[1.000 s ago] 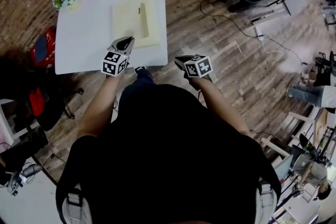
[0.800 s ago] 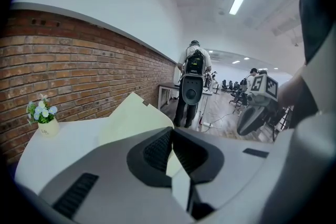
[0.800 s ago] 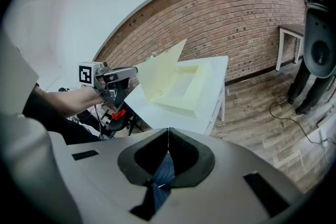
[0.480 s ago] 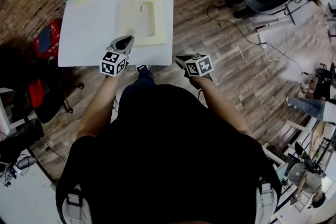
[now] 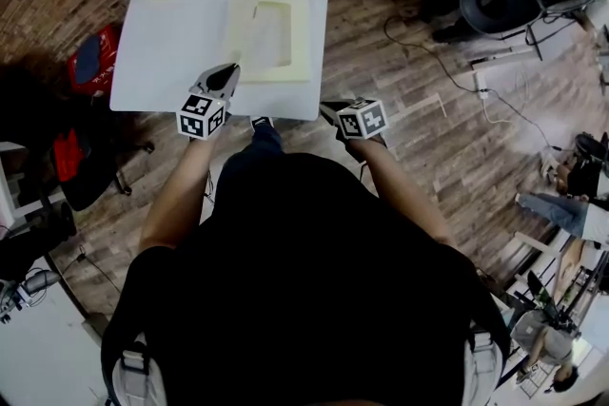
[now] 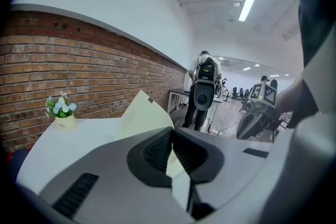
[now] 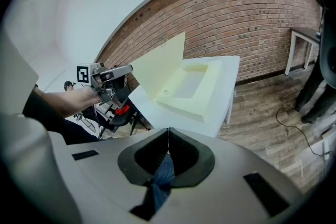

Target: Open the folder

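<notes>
Standing steeper than a moment ago, the cover (image 5: 242, 31) of the folder (image 5: 281, 38) is up — left tongs (image 5: 229, 71) and right tongs (image 5: 326, 109) are both shut, empty, well back. Opening looks nearly done.

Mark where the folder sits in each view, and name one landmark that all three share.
Head view: the folder is at upper centre, on the far right part of the white table.
Left gripper view: centre, with its cover raised in front of the brick wall.
Right gripper view: upper centre, cover standing up on its left side.
Shared landmark: the white table under it.
</notes>
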Motion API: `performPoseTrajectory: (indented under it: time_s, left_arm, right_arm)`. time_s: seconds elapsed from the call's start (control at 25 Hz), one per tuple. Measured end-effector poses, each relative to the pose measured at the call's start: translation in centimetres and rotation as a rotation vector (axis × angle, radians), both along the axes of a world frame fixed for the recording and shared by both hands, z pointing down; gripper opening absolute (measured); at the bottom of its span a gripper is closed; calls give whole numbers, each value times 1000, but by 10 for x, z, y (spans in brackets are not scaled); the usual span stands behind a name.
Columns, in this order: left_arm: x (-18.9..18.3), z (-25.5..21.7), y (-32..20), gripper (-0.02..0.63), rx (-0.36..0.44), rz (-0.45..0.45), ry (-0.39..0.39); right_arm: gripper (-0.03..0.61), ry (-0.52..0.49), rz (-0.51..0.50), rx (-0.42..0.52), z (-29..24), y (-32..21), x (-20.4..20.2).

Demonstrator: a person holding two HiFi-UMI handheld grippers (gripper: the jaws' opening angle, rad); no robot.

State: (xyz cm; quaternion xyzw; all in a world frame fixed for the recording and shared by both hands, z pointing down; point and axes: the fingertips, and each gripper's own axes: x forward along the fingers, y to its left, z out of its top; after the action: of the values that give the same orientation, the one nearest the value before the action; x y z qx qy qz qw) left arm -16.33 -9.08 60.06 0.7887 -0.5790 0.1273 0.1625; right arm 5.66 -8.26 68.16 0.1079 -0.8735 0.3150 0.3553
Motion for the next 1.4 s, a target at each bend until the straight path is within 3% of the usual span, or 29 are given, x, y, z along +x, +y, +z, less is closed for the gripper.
performPoseTrajectory:
  time_s: [1.4]
  left_arm:
    - [-101,8,50,15,-28,-237,30]
  right_arm:
    - [23,-2,-116,-7,3,-12,-72]
